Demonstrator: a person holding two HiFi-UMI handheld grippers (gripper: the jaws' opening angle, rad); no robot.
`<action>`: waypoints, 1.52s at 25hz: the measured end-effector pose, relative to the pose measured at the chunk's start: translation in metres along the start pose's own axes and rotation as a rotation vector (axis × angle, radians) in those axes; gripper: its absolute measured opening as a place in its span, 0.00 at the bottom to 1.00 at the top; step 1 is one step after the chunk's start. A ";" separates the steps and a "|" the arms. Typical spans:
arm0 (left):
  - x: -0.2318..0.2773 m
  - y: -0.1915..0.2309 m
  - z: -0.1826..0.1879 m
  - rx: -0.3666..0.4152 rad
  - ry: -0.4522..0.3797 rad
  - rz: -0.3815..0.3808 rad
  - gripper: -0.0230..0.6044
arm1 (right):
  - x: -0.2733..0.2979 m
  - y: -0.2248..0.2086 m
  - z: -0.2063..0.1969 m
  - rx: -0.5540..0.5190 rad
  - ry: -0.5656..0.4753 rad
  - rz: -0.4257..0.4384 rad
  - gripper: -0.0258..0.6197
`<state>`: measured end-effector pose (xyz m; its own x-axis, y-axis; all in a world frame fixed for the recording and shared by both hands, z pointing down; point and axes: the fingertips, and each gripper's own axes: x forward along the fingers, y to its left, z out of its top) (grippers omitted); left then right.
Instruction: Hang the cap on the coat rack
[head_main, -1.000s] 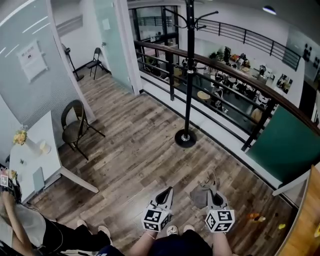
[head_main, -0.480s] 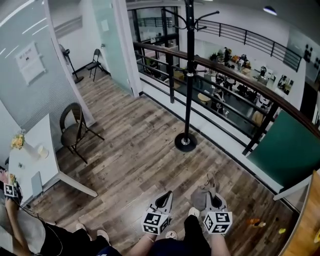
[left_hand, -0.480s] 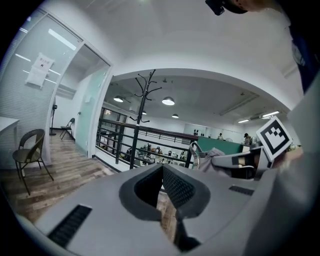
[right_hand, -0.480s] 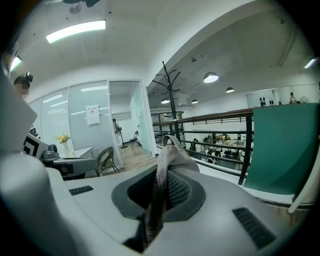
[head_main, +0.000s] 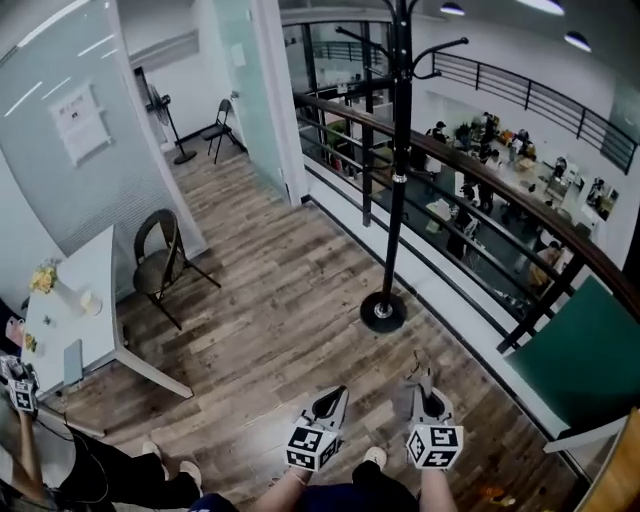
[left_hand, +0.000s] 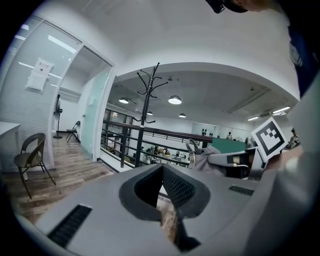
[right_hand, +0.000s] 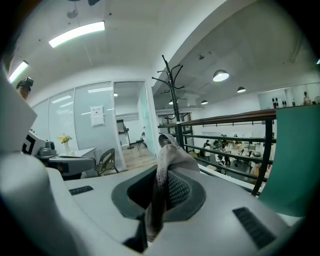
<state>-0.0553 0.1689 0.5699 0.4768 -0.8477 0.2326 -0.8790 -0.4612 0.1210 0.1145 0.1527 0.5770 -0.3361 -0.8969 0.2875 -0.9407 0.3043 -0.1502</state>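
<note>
The black coat rack (head_main: 398, 170) stands on a round base (head_main: 383, 312) on the wood floor, just ahead of both grippers, and its hooks run past the top edge of the head view. My right gripper (head_main: 424, 378) is shut on a grey cap (head_main: 418, 374). In the right gripper view the cap's fabric (right_hand: 167, 160) is pinched between the jaws, with the rack (right_hand: 172, 100) beyond. My left gripper (head_main: 338, 392) is held beside it, shut and with nothing in it. From the left gripper view I see the rack (left_hand: 142, 125) and the cap (left_hand: 202, 155) to its right.
A black railing (head_main: 480, 170) with a wooden top runs behind the rack, with a lower floor beyond it. To the left are a dark chair (head_main: 160, 255) and a white table (head_main: 75, 310). Another person (head_main: 90, 480) is at the lower left. A green panel (head_main: 580, 360) stands at the right.
The rack's base has come closer and lower in the head view, so I have moved toward it. Both grippers keep the same pose, and the cap stays gripped.
</note>
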 end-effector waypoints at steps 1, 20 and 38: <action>0.011 -0.002 0.003 -0.002 -0.008 0.004 0.04 | 0.008 -0.006 0.004 -0.001 -0.001 0.013 0.07; 0.128 -0.006 0.017 -0.029 -0.004 0.069 0.04 | 0.086 -0.096 0.022 -0.024 0.048 0.068 0.07; 0.279 0.093 0.061 -0.011 -0.009 -0.093 0.04 | 0.224 -0.123 0.069 -0.011 0.030 -0.089 0.07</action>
<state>-0.0032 -0.1266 0.5873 0.5561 -0.8038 0.2113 -0.8310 -0.5349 0.1525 0.1585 -0.1081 0.5947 -0.2525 -0.9106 0.3271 -0.9672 0.2279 -0.1122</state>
